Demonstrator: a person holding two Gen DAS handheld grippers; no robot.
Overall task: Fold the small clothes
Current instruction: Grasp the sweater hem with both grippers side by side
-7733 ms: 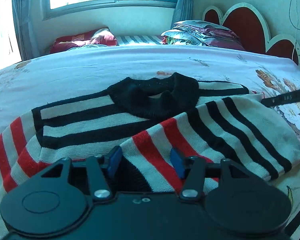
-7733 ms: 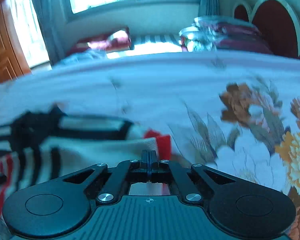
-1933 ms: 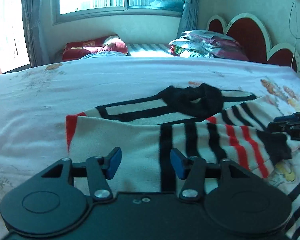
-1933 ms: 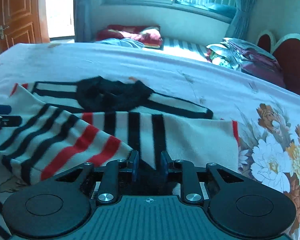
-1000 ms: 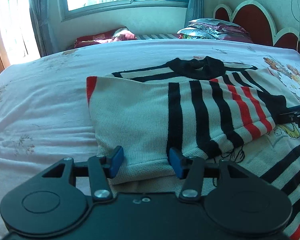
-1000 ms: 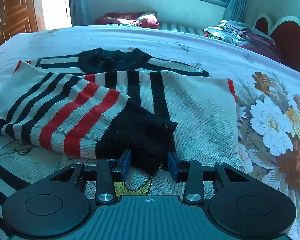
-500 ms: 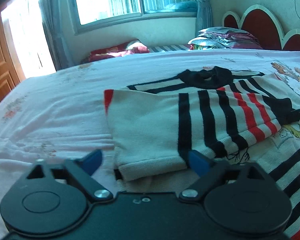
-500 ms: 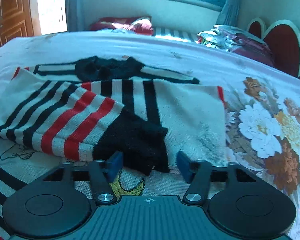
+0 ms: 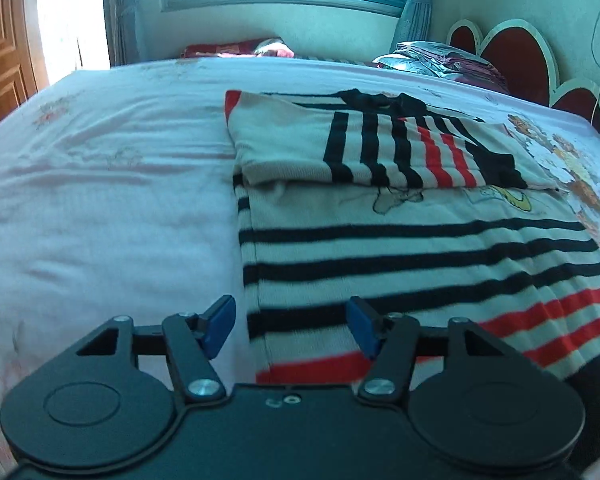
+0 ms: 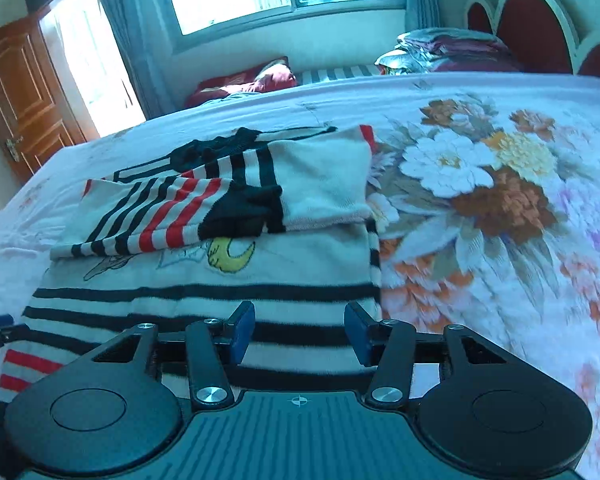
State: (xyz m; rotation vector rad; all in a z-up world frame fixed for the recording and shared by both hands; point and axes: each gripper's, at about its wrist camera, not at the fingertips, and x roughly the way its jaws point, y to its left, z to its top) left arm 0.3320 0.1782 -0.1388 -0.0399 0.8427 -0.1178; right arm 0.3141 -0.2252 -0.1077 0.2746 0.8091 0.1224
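A small cream sweater with black and red stripes lies flat on the bed, black collar at the far end. Both sleeves are folded across its chest. My left gripper hovers over the near left hem corner. Its jaws are closing, with the sweater's edge between them, and the pads do not press on it. In the right wrist view the sweater shows its folded sleeves. My right gripper is over the near right edge of the body, its jaws closing and gripping nothing.
The bed sheet is pale pink on the left and has large flowers on the right. A red headboard, stacked bedding and a red pillow stand at the far side. A wooden door is far left.
Both grippers pulled back from the folded sleeves toward the sweater's hem. Their jaws spread wide half a second ago and have narrowed since. The sleeves stay folded on the chest.
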